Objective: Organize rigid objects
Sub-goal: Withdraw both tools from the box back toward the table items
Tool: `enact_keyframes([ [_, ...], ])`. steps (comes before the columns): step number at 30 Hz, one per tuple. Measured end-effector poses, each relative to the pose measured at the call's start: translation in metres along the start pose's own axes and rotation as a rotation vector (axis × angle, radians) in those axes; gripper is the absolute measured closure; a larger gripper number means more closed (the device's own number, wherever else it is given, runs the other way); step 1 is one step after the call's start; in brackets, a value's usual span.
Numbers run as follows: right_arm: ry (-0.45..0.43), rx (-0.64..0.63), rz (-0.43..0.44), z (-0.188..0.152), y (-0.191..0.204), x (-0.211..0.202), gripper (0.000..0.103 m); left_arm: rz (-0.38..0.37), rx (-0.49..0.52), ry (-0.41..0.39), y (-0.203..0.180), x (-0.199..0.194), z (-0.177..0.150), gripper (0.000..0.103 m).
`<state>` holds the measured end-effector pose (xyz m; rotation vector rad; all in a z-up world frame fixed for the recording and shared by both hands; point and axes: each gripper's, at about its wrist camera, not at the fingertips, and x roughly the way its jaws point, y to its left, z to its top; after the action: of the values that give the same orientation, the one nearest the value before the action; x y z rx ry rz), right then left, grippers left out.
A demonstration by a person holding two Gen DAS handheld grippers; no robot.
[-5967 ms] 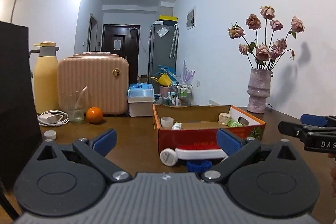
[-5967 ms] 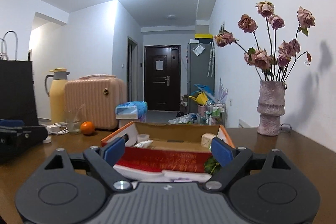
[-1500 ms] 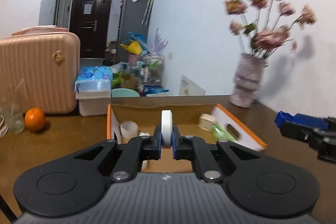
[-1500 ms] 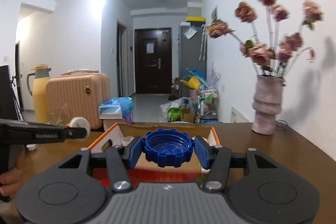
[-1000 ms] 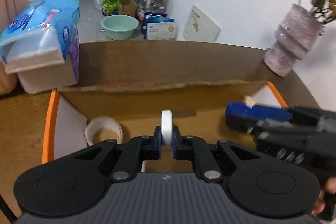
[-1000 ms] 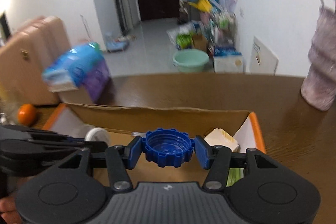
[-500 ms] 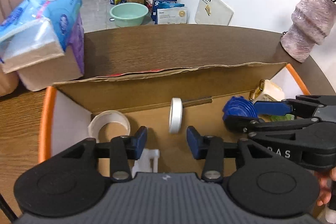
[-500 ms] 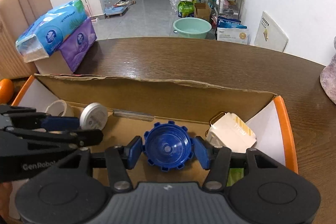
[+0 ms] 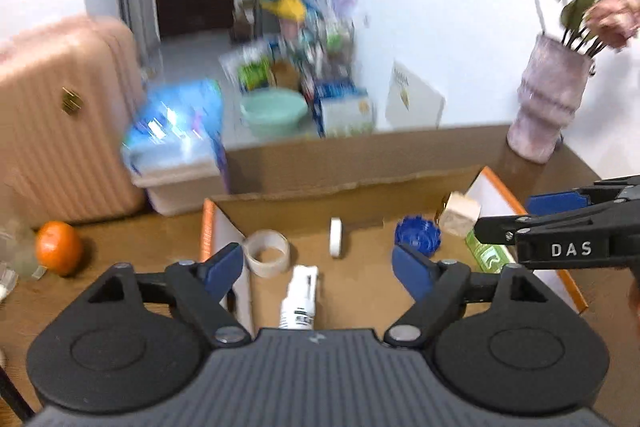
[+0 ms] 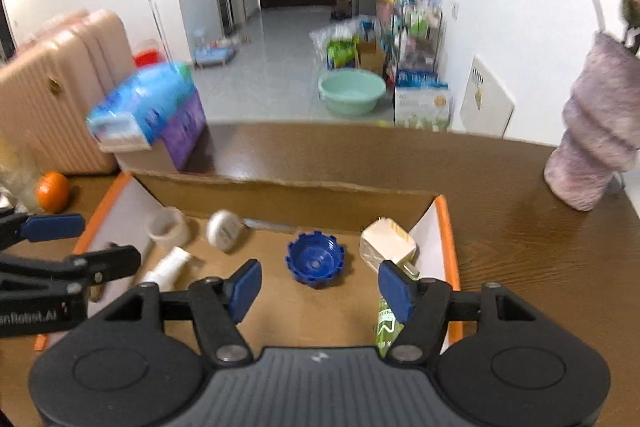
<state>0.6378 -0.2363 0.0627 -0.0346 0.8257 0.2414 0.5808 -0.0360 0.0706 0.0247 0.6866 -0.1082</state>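
Observation:
An open cardboard box (image 9: 352, 193) (image 10: 280, 189) with orange rims stands on the brown table. Inside it lie a white cap (image 9: 335, 237) (image 10: 224, 230) on edge, a blue ribbed cap (image 9: 417, 237) (image 10: 316, 261), a tape roll (image 9: 267, 252) (image 10: 168, 228), a white tube (image 9: 300, 297) (image 10: 168, 267), a cream carton (image 9: 458, 213) (image 10: 388, 241) and a green packet (image 9: 486, 255) (image 10: 386, 323). My left gripper (image 9: 318, 269) is open and empty above the box's near side. My right gripper (image 10: 320, 287) is open and empty above the box, behind the blue cap.
A pink suitcase (image 9: 60, 123), an orange (image 9: 58, 247) (image 10: 52, 191) and a tissue pack on a small box (image 9: 176, 147) (image 10: 148, 123) stand left of the box. A vase of dried flowers (image 9: 548, 107) (image 10: 596, 135) stands at the right by the wall.
Both grippers have opened wide and pulled back and up from the box. The white cap and the blue cap, held a second ago, now lie on the box floor.

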Motion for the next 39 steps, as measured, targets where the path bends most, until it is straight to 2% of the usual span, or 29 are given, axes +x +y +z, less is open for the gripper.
enact_keyframes([
  [3, -0.041, -0.009, -0.009, -0.010, 0.006, -0.033, 0.032, 0.013, -0.003, -0.055, -0.004, -0.032, -0.009, 0.018],
  [7, -0.095, -0.027, -0.024, -0.026, 0.018, -0.068, 0.032, 0.040, -0.027, -0.134, -0.006, -0.073, -0.022, 0.016],
  [9, -0.156, -0.028, -0.017, -0.038, 0.022, -0.087, 0.030, 0.056, -0.025, -0.184, -0.008, -0.092, -0.032, 0.014],
  [12, -0.261, -0.014, -0.008, -0.059, 0.027, -0.113, 0.019, 0.061, -0.028, -0.254, -0.009, -0.114, -0.048, 0.003],
  [14, -0.305, -0.014, -0.015, -0.073, 0.030, -0.125, 0.019, 0.047, -0.030, -0.272, -0.009, -0.123, -0.060, 0.003],
  [17, -0.347, -0.020, -0.015, -0.093, 0.035, -0.137, 0.019, 0.043, -0.038, -0.294, -0.010, -0.134, -0.077, 0.003],
  [22, -0.442, 0.016, 0.012, -0.128, 0.035, -0.156, 0.019, 0.057, -0.045, -0.433, -0.010, -0.163, -0.112, 0.001],
  [25, -0.487, 0.009, -0.001, -0.152, 0.036, -0.163, 0.017, 0.081, -0.039, -0.508, -0.011, -0.177, -0.131, 0.000],
  [31, -0.532, -0.004, -0.019, -0.197, 0.039, -0.172, 0.015, 0.069, -0.052, -0.556, -0.015, -0.198, -0.167, 0.000],
  [36, -0.554, -0.036, -0.047, -0.237, 0.043, -0.180, 0.014, 0.115, -0.025, -0.612, -0.023, -0.221, -0.205, 0.000],
  [39, -0.588, -0.050, -0.062, -0.261, 0.047, -0.190, 0.014, 0.110, -0.010, -0.639, -0.025, -0.235, -0.227, 0.000],
])
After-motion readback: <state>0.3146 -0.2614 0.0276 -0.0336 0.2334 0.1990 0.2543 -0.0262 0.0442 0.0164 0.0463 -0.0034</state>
